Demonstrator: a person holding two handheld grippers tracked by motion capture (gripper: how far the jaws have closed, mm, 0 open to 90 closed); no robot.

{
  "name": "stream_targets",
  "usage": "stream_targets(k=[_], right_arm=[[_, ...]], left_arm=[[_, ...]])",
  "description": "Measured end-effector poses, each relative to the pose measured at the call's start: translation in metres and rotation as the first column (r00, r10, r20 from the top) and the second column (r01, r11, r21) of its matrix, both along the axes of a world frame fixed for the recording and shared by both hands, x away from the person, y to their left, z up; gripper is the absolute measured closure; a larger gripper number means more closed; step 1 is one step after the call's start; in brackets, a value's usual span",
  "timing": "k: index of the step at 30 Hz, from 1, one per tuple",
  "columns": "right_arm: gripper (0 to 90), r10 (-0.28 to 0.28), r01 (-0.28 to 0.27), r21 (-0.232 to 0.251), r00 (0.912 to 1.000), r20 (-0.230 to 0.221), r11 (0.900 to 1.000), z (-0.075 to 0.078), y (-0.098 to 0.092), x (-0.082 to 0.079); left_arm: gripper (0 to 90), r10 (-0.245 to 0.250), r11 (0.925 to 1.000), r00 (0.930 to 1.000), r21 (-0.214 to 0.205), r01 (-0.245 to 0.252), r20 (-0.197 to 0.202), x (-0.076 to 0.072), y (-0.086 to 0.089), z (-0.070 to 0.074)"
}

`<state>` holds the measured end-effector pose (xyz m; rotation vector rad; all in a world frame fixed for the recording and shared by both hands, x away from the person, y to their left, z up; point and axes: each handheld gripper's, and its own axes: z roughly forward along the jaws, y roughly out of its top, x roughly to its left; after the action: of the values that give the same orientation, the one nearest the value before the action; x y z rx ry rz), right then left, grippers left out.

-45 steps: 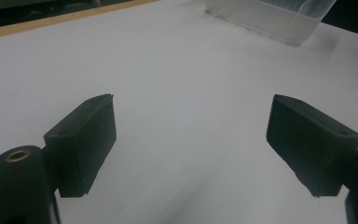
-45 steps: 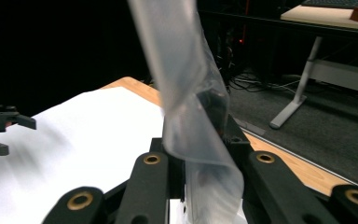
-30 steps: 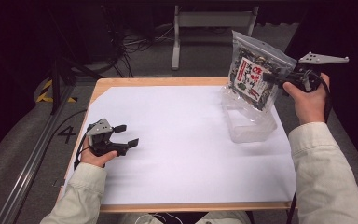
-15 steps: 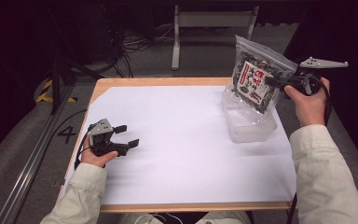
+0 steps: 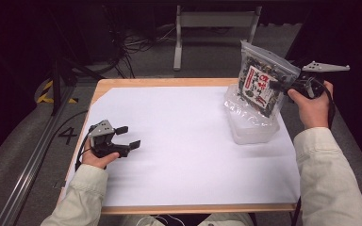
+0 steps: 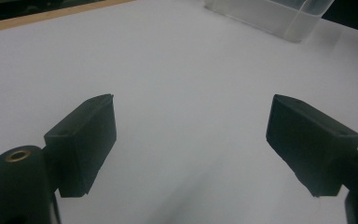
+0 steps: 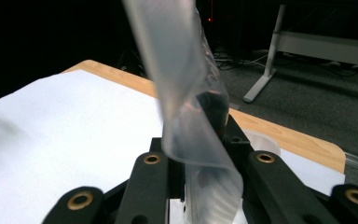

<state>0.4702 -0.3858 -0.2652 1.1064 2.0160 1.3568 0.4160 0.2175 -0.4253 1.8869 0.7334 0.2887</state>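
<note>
The snack bag [image 5: 263,81], a clear zip pouch with a red-and-white label, hangs in the air over the far right of the desk [image 5: 169,82], pinched at its edge by the right claw [image 5: 277,88], whose jaws are clamped tight on the plastic. Directly beneath it sits a clear plastic container [image 5: 253,126] on the white sheet [image 5: 188,150]. The left claw [image 5: 128,137] rests near the desk's left edge, jaws spread wide with nothing between them, well apart from the bag.

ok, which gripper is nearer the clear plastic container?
Right. The right gripper holds the snack bag just above the clear plastic container; the left gripper rests open far across the table.
</note>
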Motion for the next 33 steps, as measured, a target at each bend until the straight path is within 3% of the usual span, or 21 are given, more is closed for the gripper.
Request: stream_targets(k=[17, 33], right_arm=[[75.9, 0.011, -0.011, -0.015, 0.9999, 0.009, 0.9998, -0.02, 0.002, 0.003], [75.7, 0.012, -0.014, -0.04, 0.9989, -0.044, 0.9991, -0.041, 0.004, 0.009]], left_arm=[[16.9, 0.0, 1.0, 1.0, 0.007, 0.0, -0.004, 0.0, 0.001, 0.0], [16.8, 0.002, 1.0, 0.9999, 0.008, -0.002, -0.01, 0.001, 0.001, -0.001]])
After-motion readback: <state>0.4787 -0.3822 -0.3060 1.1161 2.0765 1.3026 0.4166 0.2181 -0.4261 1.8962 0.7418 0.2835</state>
